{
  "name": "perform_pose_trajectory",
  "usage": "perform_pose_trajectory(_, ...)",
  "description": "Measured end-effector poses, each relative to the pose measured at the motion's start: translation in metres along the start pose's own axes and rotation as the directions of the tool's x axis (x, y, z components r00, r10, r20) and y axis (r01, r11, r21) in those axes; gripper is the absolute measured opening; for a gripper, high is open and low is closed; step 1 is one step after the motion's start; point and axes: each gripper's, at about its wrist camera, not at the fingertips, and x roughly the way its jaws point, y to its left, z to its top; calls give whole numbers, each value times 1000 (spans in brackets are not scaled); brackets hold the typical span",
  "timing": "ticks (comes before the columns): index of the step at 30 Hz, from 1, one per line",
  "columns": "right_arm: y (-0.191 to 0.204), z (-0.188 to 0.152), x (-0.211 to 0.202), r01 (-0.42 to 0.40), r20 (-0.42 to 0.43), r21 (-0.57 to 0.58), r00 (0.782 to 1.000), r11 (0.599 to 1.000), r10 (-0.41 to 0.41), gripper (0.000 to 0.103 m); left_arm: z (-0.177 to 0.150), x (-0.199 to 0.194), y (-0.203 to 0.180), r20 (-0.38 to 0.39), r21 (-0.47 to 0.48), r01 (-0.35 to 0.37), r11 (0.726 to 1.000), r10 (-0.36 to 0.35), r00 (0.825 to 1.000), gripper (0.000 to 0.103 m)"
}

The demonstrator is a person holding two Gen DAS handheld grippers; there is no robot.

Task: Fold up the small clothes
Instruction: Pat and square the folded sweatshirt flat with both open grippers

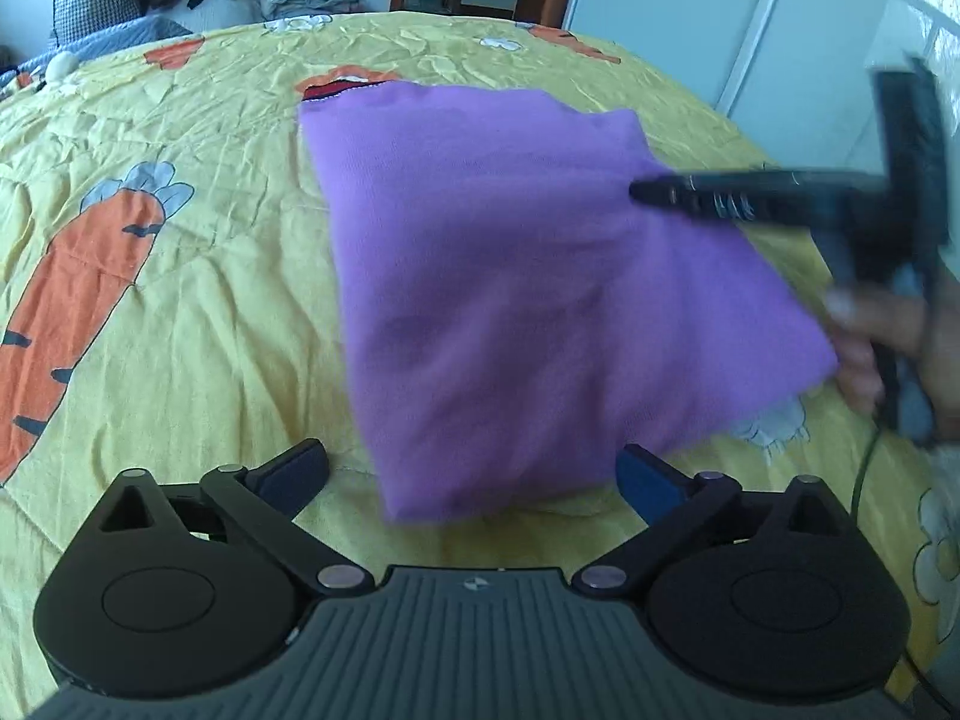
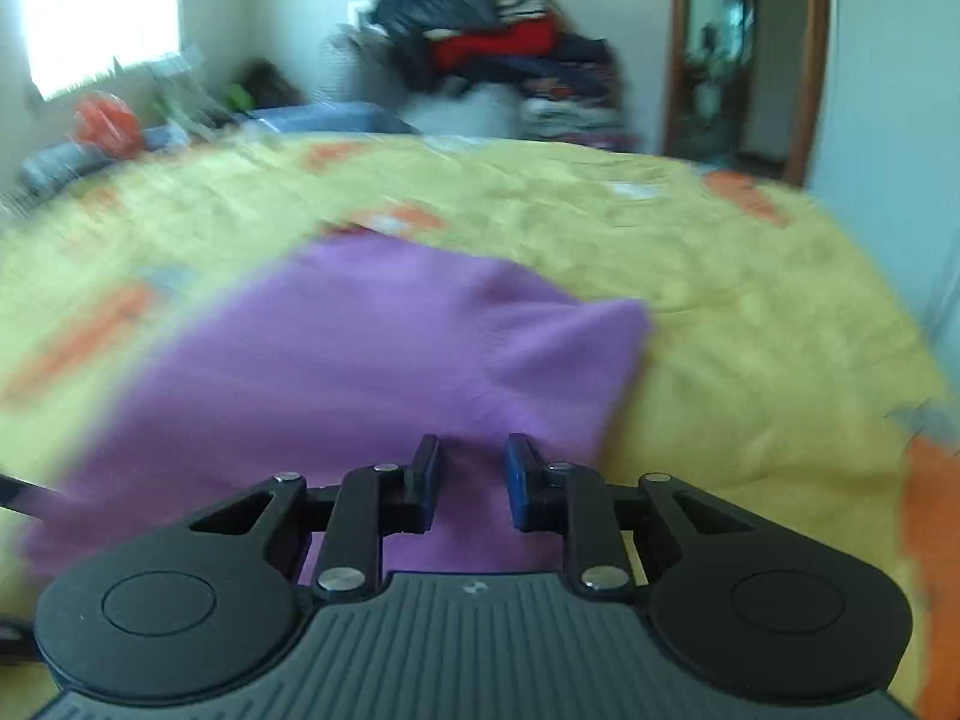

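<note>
A purple cloth [image 1: 540, 276] is lying flat on a bed with a yellow cover [image 1: 198, 312] that has orange carrots printed on it. The cloth is folded into a rough square. It is sitting near the middle of the bed, with one corner pointing at the near edge and the far corner lying over a red and white picture on the cover.

The left gripper [image 1: 471, 477] is hanging just above the near corner of the cloth. Its jaws are spread wide apart, one on each side of that corner, and they are not pinching anything.

The right gripper [image 2: 471, 483] is reaching over the cloth from the right side of the bed. In the left camera its fingers [image 1: 690, 195] are looking like one dark stick over the right part of the cloth, and they are blurry. A hand [image 1: 864, 336] is holding its handle near the right edge of the bed. In the right camera its jaws are standing close together with a small gap between them, and the cloth is showing through the gap. Nothing is caught in them.

Past the far edge of the bed, a big pile of clothes [image 2: 504, 42] is sitting against the wall. A wooden door frame [image 2: 810, 60] is standing to the right of the pile.
</note>
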Motion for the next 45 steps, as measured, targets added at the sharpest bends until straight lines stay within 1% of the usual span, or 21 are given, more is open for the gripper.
perform_pose_trajectory(1,-6,5,-3,-30,0,57,1000,998,30,22,-2,-1,0,2,1,-4,1000,4,1000,103)
perform_pose_trajectory(3,-2,15,-14,0,45,38,999,999,-1,22,-3,-5,2,-6,-38,16,999,-16,1000,103)
perform_pose_trajectory(5,5,27,-16,-16,55,21,998,1000,14,24,1,-11,10,4,-108,67,992,-67,998,103)
perform_pose_trajectory(7,7,38,-1,-45,39,16,998,999,45,24,5,-19,14,31,-150,79,986,-75,997,102)
perform_pose_trajectory(9,6,41,25,23,-1,-24,1000,999,-23,24,9,-22,14,51,-153,78,985,-71,996,103)
perform_pose_trajectory(11,-1,36,49,36,-52,-38,998,999,-38,26,12,-20,16,36,-162,62,985,-57,998,103)
perform_pose_trajectory(13,-12,34,35,17,-28,17,999,1000,-16,26,12,-23,20,38,-183,60,981,-54,998,103)
perform_pose_trajectory(16,-4,12,-16,-2,15,-11,1000,1000,2,27,8,-36,29,95,-227,66,972,-45,994,103)
perform_pose_trajectory(19,17,-27,-64,-31,34,-54,999,998,33,27,12,-45,32,175,-260,124,958,-79,981,103)
perform_pose_trajectory(22,39,-62,-86,-38,12,-113,999,993,40,27,22,-38,19,236,-189,199,961,-152,960,103)
perform_pose_trajectory(24,43,-77,-78,-34,-17,-156,999,987,32,27,24,-20,14,221,-181,253,950,-211,952,103)
perform_pose_trajectory(25,40,-82,-77,-6,19,-163,1000,987,9,28,24,-7,12,172,-200,252,947,-220,960,103)
perform_pose_trajectory(26,35,-80,-77,0,17,-137,1000,991,2,29,22,5,11,126,-211,231,950,-208,970,102)
perform_pose_trajectory(28,27,-71,-81,-28,-5,-57,1000,998,28,31,16,4,3,154,-147,187,971,-165,974,103)
perform_pose_trajectory(31,31,-50,-78,33,30,-90,999,995,-30,36,18,-8,-10,139,-111,122,986,-106,985,103)
perform_pose_trajectory(35,22,-13,-46,17,45,-35,999,999,-15,44,44,-7,-9,178,-130,74,989,-51,983,103)
perform_pose_trajectory(37,20,-5,-20,31,6,-39,1000,999,-31,44,61,13,-3,146,-146,57,988,-35,989,103)
perform_pose_trajectory(38,20,-5,-6,79,-30,-64,996,995,-81,52,66,26,-1,107,-143,22,990,-7,994,103)
perform_pose_trajectory(40,11,-9,-2,98,-8,-37,995,994,-99,78,67,40,-1,79,-99,-21,995,29,996,103)
perform_pose_trajectory(43,1,-19,-27,90,13,43,996,995,-91,79,54,36,-20,89,38,-88,995,84,992,103)
perform_pose_trajectory(45,2,-32,-47,86,25,52,996,995,-88,79,44,28,-18,88,17,-90,996,88,992,103)
